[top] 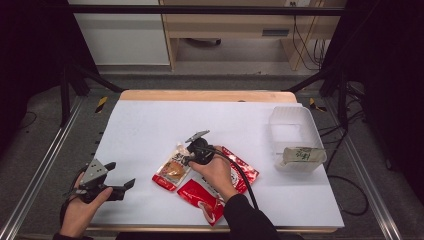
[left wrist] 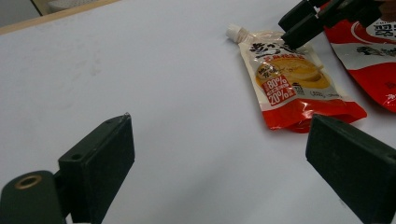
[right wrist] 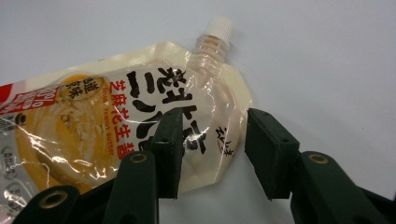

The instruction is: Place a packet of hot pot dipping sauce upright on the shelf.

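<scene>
A cream and red spouted pouch (top: 172,170) (left wrist: 294,79) (right wrist: 116,126) lies flat on the white table (top: 150,125), its white cap (right wrist: 219,25) pointing away from the person. My right gripper (top: 189,158) (right wrist: 214,122) is down at the pouch's spout end; in the left gripper view its jaws show at the top right. One jaw stands over the printed face and the other beside the pouch's edge, with the corner between them and no pad pressing. My left gripper (top: 121,175) (left wrist: 222,126) hovers at the table's front left, wide open and empty.
Two red pouches (top: 200,196) (top: 246,171) lie under and beside the right forearm. At the right stands a clear plastic box (top: 292,112) with a pale pouch (top: 301,155) at its near end. Bare table stretches to the left and behind.
</scene>
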`<state>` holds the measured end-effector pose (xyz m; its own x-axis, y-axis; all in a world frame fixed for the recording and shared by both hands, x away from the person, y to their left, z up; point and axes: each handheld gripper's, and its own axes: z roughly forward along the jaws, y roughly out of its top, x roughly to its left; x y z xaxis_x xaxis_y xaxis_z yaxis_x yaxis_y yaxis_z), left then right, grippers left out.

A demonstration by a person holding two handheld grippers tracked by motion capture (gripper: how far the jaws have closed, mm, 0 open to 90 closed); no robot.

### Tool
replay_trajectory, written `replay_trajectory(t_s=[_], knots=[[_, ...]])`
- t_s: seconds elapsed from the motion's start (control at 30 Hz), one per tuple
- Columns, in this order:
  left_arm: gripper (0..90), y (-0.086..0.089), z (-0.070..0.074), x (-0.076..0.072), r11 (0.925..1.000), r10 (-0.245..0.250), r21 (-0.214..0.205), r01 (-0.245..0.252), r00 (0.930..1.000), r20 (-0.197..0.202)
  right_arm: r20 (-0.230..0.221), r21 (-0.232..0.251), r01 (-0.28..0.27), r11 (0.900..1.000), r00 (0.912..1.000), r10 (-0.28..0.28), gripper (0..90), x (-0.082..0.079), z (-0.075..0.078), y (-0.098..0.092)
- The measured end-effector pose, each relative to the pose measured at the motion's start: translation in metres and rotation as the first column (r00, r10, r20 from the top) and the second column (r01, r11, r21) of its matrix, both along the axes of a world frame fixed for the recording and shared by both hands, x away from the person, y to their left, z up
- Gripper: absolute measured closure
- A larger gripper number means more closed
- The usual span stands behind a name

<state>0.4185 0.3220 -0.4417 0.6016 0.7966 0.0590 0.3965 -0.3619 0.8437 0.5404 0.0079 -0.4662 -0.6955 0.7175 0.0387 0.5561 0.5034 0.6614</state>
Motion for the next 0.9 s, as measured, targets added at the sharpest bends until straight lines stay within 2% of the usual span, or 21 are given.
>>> replay_trajectory(t_s=[0.17, 0.3, 0.43, 0.7, 0.8, 0.9], knots=[[7.9, 0.000, 0.000, 0.000, 1.0000, -0.003, -0.005, 0.003, 1.0000, -0.004, -0.014, 0.009, 0.008, 0.9999, 0.9999, -0.008, 56.6, 0.003, -0.003, 0.000], [8.0, -0.001, 0.000, -0.001, 1.0000, -0.009, -0.001, 0.009, 0.9999, -0.006, -0.041, 0.019, 0.023, 0.9995, 0.9989, -0.023, 56.7, 0.002, -0.004, 0.000], [8.0, -0.002, 0.000, 0.000, 1.0000, -0.009, 0.003, 0.009, 1.0000, -0.004, -0.038, 0.005, 0.022, 0.9997, 0.9990, -0.022, 60.2, -0.001, -0.003, 0.001], [8.1, -0.003, 0.000, 0.000, 0.9999, -0.010, 0.000, 0.010, 0.9999, -0.004, 0.009, -0.022, -0.013, 0.9997, 0.9999, 0.013, 85.0, -0.006, -0.003, 0.005], [8.1, -0.003, 0.001, -0.001, 0.9999, -0.015, -0.004, 0.015, 0.9999, -0.005, 0.032, -0.021, -0.023, 0.9995, 0.9992, 0.024, 88.1, -0.009, 0.001, 0.008], [8.9, -0.003, 0.002, -0.001, 0.9996, -0.027, -0.012, 0.027, 0.9996, -0.009, 0.068, -0.010, -0.039, 0.9992, 0.9969, 0.040, 88.9, -0.014, 0.013, 0.007]])
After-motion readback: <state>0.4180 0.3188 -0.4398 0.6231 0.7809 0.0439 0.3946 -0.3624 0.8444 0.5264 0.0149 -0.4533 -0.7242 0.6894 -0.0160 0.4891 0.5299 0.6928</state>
